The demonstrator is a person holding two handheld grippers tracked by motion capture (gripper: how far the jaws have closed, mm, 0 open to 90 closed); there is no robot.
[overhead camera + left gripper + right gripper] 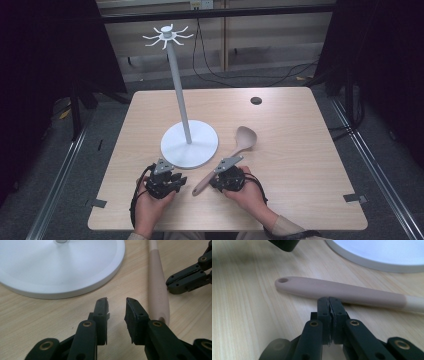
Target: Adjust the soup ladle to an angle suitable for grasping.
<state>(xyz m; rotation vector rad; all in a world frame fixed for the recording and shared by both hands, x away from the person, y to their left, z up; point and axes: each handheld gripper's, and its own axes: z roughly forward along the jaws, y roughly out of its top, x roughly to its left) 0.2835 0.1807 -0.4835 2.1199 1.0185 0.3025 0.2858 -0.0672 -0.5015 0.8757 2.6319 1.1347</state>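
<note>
A pinkish-brown spoon (244, 138) lies flat on the table, bowl away from me and handle end (198, 189) toward me, between my two grippers. My left gripper (117, 305) rests on the wood with its jaws a little open and nothing between them; the spoon handle (158, 291) lies just to its right. My right gripper (328, 300) is shut with nothing in it, its tips right in front of the spoon handle (342, 291), whose end has a hanging hole. A white stand (178, 85) with hooks on top rises from a round base (200, 150).
The stand's white base (62, 267) lies just ahead of the left gripper (165, 177) and beyond the spoon from the right gripper (220, 173). A small dark disc (256, 100) sits near the table's far edge. Bare wood (300, 170) spreads to the right.
</note>
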